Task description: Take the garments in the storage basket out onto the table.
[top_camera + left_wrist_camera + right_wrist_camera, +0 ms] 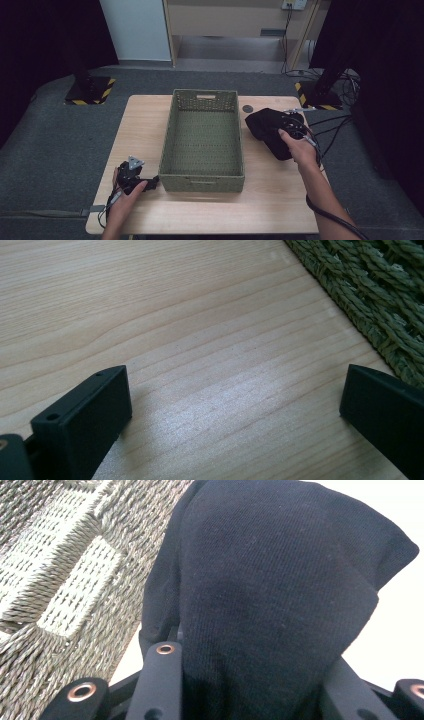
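Note:
A black cloth [267, 127] lies bunched on the wooden table [280, 200], just right of a green woven basket [202, 182]. My right gripper [295, 127] is on the cloth's right side, held by the person's hand. In the right gripper view the cloth [270, 595] bulges up between the jaws, and my right gripper [250, 680] is shut on it, with the basket's wall [65, 570] to the left. My left gripper [154, 182] rests at the basket's front left corner. Its jaws [235, 390] stand wide apart, open over bare wood [175, 315], with the basket's weave [380, 295] at the upper right.
A small dark round disc [247, 108] lies on the table behind the cloth. The basket's inside holds nothing. Two stands with yellow-black striped bases [90, 90] [320, 95] are on the grey floor beyond the table, with cables [330, 125] at the right.

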The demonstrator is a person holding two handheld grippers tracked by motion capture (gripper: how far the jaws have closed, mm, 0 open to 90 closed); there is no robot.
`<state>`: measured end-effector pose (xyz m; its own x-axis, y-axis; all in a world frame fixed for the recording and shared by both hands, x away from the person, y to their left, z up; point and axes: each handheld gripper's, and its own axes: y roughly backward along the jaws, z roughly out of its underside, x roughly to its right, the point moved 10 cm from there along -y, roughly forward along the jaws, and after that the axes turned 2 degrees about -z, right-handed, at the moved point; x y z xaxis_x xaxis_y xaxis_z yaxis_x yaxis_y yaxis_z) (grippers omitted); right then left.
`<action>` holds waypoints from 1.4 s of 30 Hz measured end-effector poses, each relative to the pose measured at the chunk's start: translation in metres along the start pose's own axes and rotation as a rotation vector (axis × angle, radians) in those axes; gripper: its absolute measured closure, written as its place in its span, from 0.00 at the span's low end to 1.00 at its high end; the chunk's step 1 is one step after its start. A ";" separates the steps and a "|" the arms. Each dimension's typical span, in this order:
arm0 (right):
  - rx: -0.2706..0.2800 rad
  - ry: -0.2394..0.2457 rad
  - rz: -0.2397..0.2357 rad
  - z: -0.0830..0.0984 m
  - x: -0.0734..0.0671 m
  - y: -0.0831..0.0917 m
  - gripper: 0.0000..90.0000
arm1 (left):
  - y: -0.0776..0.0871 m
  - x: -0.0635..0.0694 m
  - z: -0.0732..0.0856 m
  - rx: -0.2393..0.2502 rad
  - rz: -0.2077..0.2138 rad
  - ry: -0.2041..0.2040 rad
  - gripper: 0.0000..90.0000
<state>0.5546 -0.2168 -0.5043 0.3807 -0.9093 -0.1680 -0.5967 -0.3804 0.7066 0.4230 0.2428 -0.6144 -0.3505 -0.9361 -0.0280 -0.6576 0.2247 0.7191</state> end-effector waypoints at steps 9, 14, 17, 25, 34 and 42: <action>-0.039 -0.003 0.011 0.011 0.002 -0.017 0.74 | 0.000 0.000 0.000 0.000 0.000 0.000 0.00; -0.052 -0.017 0.019 0.017 0.006 -0.028 0.74 | 0.000 0.000 0.000 0.000 0.000 0.000 0.00; -0.069 -0.016 0.027 0.022 0.008 -0.035 0.74 | 0.000 0.000 0.000 0.000 0.000 0.000 0.00; -0.099 -0.045 0.043 0.037 0.017 -0.048 0.73 | 0.000 0.000 0.000 0.000 0.000 0.000 0.00; -0.113 -0.048 0.049 0.047 0.018 -0.054 0.70 | 0.000 0.000 0.000 0.000 0.000 0.000 0.00; -0.115 -0.055 0.031 0.049 0.015 -0.057 0.57 | 0.000 0.000 0.000 0.000 0.000 0.000 0.00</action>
<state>0.5595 -0.2174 -0.5806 0.3217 -0.9296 -0.1801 -0.5217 -0.3327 0.7856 0.4230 0.2428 -0.6144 -0.3503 -0.9362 -0.0279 -0.6576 0.2246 0.7191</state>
